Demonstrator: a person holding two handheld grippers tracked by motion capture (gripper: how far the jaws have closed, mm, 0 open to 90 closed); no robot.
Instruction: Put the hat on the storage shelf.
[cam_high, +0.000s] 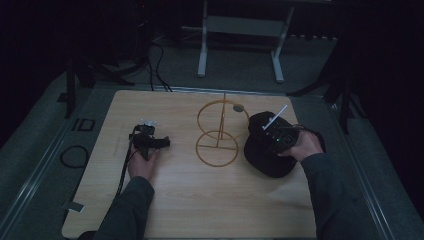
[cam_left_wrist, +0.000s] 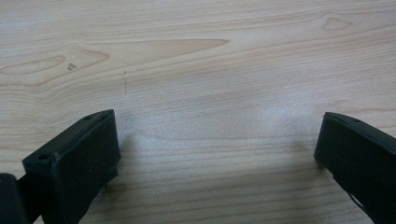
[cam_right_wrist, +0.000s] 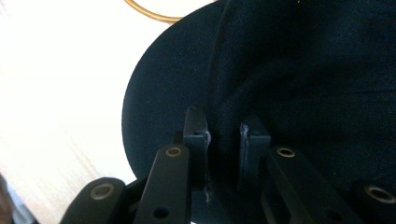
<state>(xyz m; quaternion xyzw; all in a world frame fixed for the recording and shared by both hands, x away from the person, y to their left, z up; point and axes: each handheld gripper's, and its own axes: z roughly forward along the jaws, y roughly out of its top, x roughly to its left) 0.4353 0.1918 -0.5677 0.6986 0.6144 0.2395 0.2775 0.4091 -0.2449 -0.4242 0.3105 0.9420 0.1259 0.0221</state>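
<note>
Dark fabric cap (cam_high: 267, 145), brim rounded and crown soft, sits right of centre beside the wire stand (cam_high: 218, 132). Right gripper (cam_right_wrist: 223, 135) is clamped on a thin fold at the brim seam; risk: fabric slips free. Left gripper (cam_left_wrist: 217, 149) rests wide open, empty, on the bench (cam_high: 200, 200).

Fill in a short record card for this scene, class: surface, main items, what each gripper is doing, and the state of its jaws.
surface: wooden table
held item: black cap, beside the stand
other item: gold wire stand, upright, two rings on a post
right gripper: jaws shut on the black cap at the seam where brim meets crown
left gripper: jaws open, nothing between them, low over bare wood
</note>
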